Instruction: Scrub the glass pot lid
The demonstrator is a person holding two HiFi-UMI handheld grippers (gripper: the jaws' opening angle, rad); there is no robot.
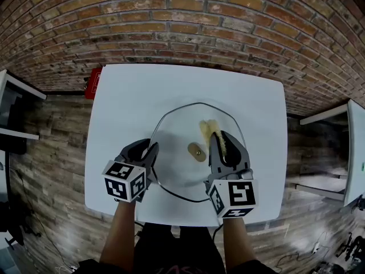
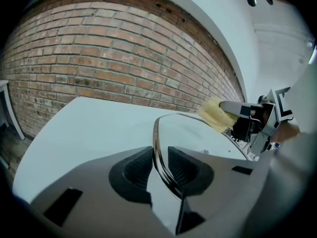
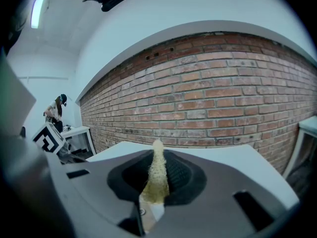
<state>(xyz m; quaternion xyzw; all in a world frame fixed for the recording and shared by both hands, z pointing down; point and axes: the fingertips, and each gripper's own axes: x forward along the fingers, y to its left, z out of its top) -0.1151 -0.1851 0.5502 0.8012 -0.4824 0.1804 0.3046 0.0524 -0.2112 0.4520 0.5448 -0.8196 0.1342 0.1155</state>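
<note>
With the glass pot lid [image 1: 174,133] lying on the white bench [image 1: 125,96], the left claw [image 1: 150,151] nipped narrow on its rim left of the knob [image 1: 197,152] and the right claw [image 1: 222,137] clamping a yellow scrub pad [image 1: 207,127] just beyond the knob, I'd hold the rim steady and rub in small, light circles.

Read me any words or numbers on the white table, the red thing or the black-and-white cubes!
None can be read.
Black-and-white square markers on the cubes of the left gripper and right gripper: patterns only, no letters.
Flat red object by the white table's far left corner: any print is too small to tell.
</note>
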